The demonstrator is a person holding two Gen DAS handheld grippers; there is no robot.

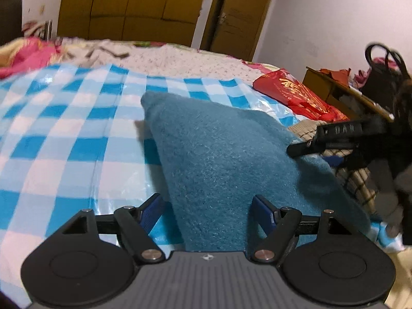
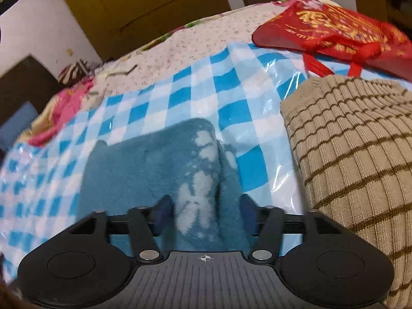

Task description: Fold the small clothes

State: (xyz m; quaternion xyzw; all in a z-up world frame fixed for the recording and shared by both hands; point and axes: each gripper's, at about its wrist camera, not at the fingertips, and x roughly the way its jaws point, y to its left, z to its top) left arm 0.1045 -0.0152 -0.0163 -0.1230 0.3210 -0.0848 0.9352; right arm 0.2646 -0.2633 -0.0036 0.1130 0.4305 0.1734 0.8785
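Observation:
A fuzzy teal garment (image 1: 219,154) lies folded on the blue-and-white checked plastic sheet (image 1: 64,134) on the bed. My left gripper (image 1: 208,206) is open, its blue fingers on either side of the garment's near end. In the left wrist view the right gripper (image 1: 303,149) reaches in from the right and touches the garment's right edge. In the right wrist view the right gripper (image 2: 206,208) is open around a raised fold of the teal garment (image 2: 154,170), which shows pale patches.
A beige striped knit garment (image 2: 355,154) lies right beside the teal one. A red plastic bag (image 2: 334,31) sits behind it on the sheet (image 2: 180,92). A pink quilt (image 1: 28,54) lies at the far left. A cardboard box (image 1: 332,87) and black bag (image 1: 381,77) stand right of the bed.

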